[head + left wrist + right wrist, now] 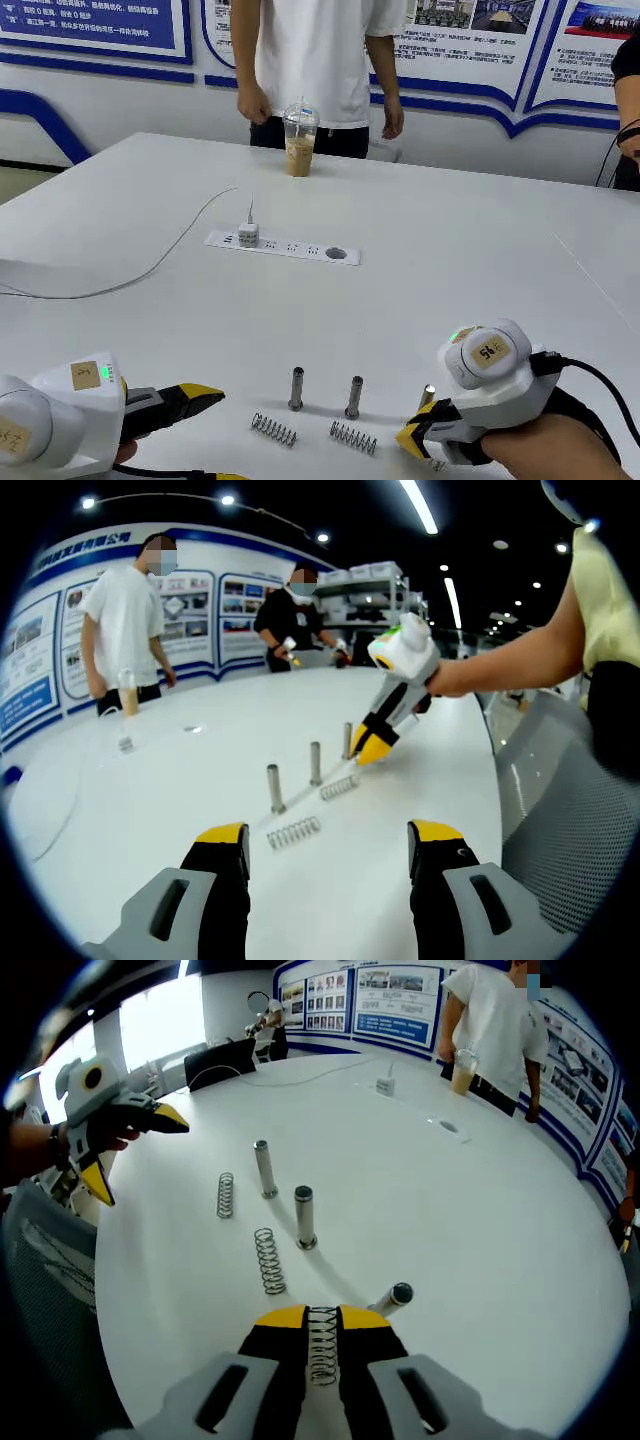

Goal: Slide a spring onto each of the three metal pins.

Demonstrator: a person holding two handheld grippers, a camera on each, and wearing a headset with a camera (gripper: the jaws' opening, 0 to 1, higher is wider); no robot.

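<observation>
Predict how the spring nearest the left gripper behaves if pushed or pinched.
Likely rolls: the spring lies on its side on the smooth white table. Probably light and squashy, being thin open wire coils. Round coils may slip from a side pinch.

Your left gripper (225,436), at the lower left of the head view, has a rounded white body with a tan sticker (85,375) and a green light (104,373). Its jaws are black with yellow tips. Your right gripper (418,447), at the lower right, looks the same. Its label (490,350) carries dark characters, and a black cable (600,382) leaves its body. A black strap (572,408) wraps your right hand (560,450). At the upper right of the left gripper view, your sleeve (600,590) is pale yellow.
</observation>
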